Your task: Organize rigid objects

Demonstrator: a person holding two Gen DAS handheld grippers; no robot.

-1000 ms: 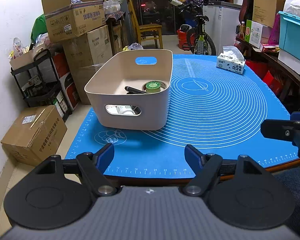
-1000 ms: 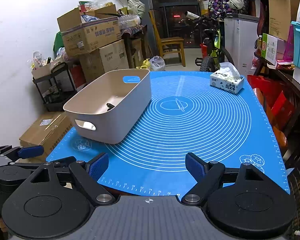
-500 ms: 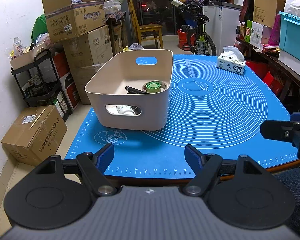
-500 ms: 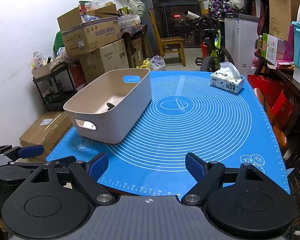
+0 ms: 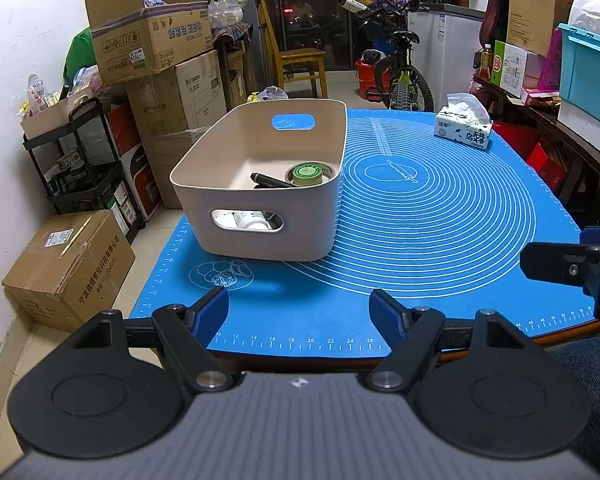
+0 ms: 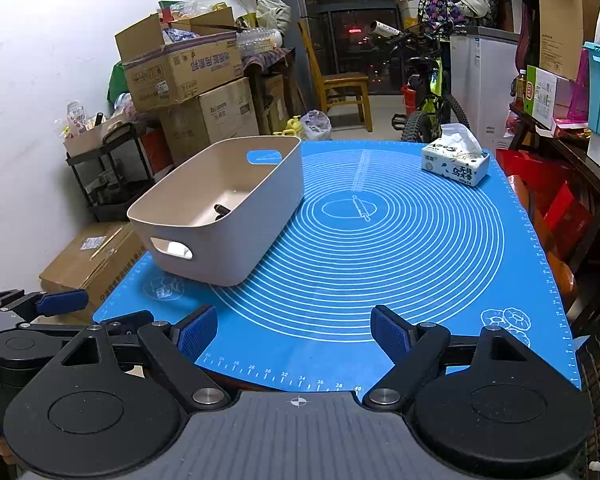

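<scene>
A beige bin [image 5: 260,240] stands on the left part of the blue mat [image 5: 440,240]; it also shows in the right wrist view [image 6: 240,252]. Inside it lie a black marker [image 5: 270,180], a green-lidded jar [image 5: 308,174] and a white bottle [image 5: 250,219] seen through the handle hole. My left gripper [image 5: 299,314] is open and empty, held at the mat's near edge in front of the bin. My right gripper [image 6: 294,330] is open and empty, near the mat's front edge, to the right of the bin.
A tissue pack [image 5: 464,130] sits at the mat's far right [image 6: 456,164]. Cardboard boxes [image 5: 152,40] and a black shelf rack [image 5: 84,160] stand left of the table. A bicycle [image 5: 400,72] and chair [image 5: 296,60] are behind it. Cluttered shelves line the right side.
</scene>
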